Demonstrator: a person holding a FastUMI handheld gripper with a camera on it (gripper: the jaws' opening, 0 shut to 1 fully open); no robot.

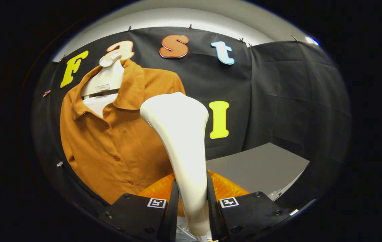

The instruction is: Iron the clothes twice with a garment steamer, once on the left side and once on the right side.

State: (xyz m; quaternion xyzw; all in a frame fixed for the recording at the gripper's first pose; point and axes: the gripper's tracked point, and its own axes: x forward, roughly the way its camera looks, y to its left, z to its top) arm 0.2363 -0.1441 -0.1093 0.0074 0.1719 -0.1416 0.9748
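The gripper [192,201] has its two black fingers [170,205] pinched in on the slim white handle of the garment steamer [181,134], one finger pressing each side of it, so the tool stands nearly upright between them. From the grip the handle rises toward twelve o'clock and widens into a broad rounded head, which leans slightly toward eleven o'clock. Beyond the steamer, at about ten o'clock from the fingers, hangs the orange shirt [110,141]; it is buttoned down the front, collar open, and carried on a white hanger [105,80] whose hook sits at the top of the black cloth wall [278,94]. The steamer's head overlaps the shirt's right-hand shoulder and sleeve edge as seen from here, though I cannot tell whether it is touching the fabric or just held in front of it. Just behind the fingers, low down on either side of the handle, bulges something glossy and orange [224,188]; what it is I cannot tell. At about two o'clock from the fingers lies a flat grey tabletop [261,164], with the black cloth folding round behind it into a corner.
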